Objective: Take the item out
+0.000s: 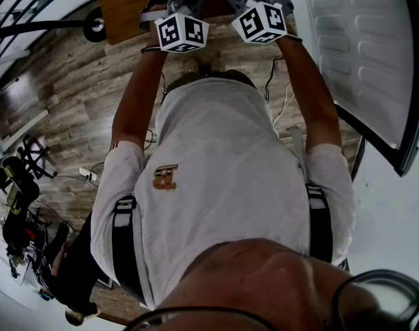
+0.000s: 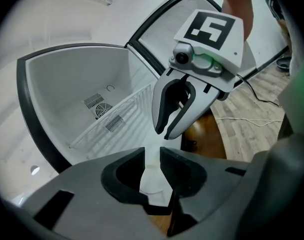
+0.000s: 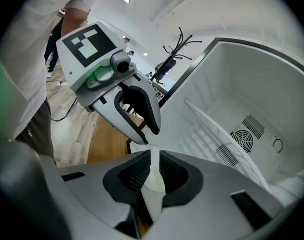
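Note:
A thin white item (image 3: pixel 153 178) sits pinched between the jaws of my right gripper (image 3: pixel 155 159), which is shut on it. The same white item (image 2: pixel 153 181) shows in the gap of my left gripper (image 2: pixel 152 156), whose jaws stand apart and do not press on it. Both grippers point toward each other, tips close together, in front of the open white fridge (image 2: pixel 66 79). In the head view only their marker cubes (image 1: pixel 182 32) show, at the top edge. What the item is I cannot tell.
The fridge compartment holds a wire shelf (image 2: pixel 122 118) and a fan vent (image 3: pixel 242 140). Its door (image 1: pixel 361 54) stands swung open at the right. A brown wooden top (image 1: pixel 126 5) lies under the grippers. Cables (image 2: pixel 252 121) run over the wood floor.

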